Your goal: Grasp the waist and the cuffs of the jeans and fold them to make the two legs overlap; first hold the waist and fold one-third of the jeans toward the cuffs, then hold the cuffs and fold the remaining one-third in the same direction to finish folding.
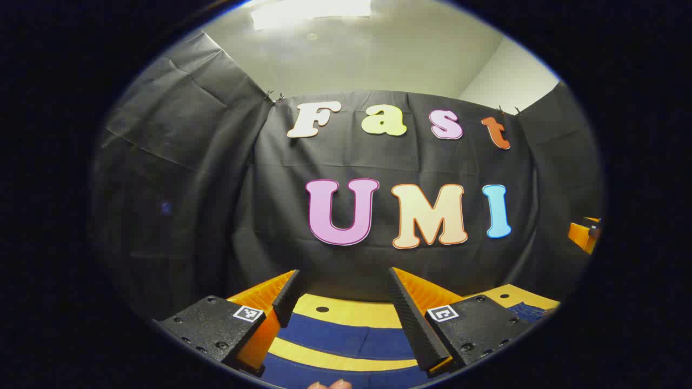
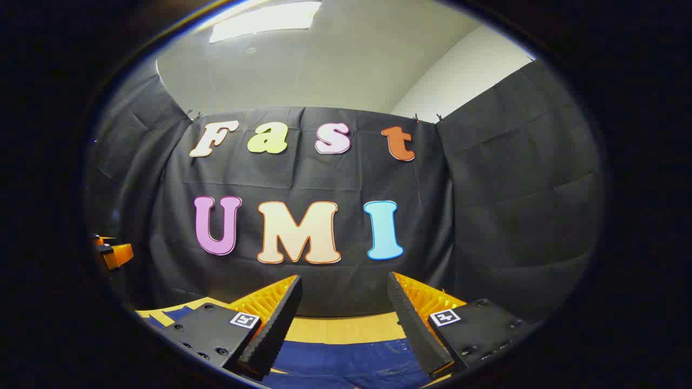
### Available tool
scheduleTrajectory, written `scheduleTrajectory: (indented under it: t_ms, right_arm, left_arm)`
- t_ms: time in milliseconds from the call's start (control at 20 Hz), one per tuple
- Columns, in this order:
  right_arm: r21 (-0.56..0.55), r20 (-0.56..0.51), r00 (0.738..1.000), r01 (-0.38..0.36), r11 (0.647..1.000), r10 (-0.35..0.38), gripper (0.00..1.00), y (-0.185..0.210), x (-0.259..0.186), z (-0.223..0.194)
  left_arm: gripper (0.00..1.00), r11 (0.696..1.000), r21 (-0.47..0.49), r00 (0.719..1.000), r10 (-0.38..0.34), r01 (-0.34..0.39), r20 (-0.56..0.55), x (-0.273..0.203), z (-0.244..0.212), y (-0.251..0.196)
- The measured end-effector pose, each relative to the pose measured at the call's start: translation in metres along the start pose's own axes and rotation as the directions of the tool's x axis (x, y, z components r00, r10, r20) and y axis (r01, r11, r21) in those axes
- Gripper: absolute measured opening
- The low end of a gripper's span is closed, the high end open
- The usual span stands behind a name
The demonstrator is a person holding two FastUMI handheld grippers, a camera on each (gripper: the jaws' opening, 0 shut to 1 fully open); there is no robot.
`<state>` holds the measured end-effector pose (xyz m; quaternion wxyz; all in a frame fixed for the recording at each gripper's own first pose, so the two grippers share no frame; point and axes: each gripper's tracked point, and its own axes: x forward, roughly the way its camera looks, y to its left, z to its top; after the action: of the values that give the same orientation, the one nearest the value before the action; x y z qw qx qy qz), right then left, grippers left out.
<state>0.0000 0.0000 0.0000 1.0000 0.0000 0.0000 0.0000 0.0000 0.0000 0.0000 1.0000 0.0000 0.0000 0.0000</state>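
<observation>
Dark blue jeans (image 1: 346,341) lie flat on a yellow-tan table (image 1: 346,312), showing as two blue bands with a strip of table between them in the left gripper view. My left gripper (image 1: 343,281) hangs above them, open, with nothing between its fingers. In the right gripper view more blue denim (image 2: 346,359) lies below my right gripper (image 2: 344,283), which is also open and holds nothing. The right gripper (image 1: 584,235) shows as an orange part at the far right of the left gripper view. The left gripper (image 2: 111,251) sits at the left edge of the right gripper view.
The black cloth wall (image 1: 378,162) stands close behind the table's far edge. A small dark hole (image 1: 322,309) marks the table top. A fingertip (image 1: 330,384) of the person's hand peeks in at the bottom of the left gripper view.
</observation>
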Motion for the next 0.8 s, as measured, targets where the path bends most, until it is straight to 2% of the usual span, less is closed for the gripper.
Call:
scheduleTrajectory:
  t_ms: [50, 250, 800]
  right_arm:
    - [-0.002, 0.004, 1.000, 0.003, 1.000, -0.003, 0.99, -0.001, 0.002, 0.000]
    - [-0.008, 0.008, 1.000, 0.008, 1.000, -0.008, 0.96, -0.006, 0.004, 0.001]
    - [-0.005, 0.005, 1.000, -0.007, 1.000, 0.007, 0.98, -0.005, 0.004, -0.001]
  left_arm:
    - [0.93, 1.000, 0.000, 1.000, 0.003, -0.003, -0.001, 0.000, 0.000, 0.000]
    - [0.94, 1.000, 0.016, 1.000, 0.010, -0.010, -0.003, -0.003, -0.001, 0.004]
    - [0.94, 0.999, 0.040, 0.999, 0.017, -0.016, -0.043, -0.012, -0.016, 0.015]
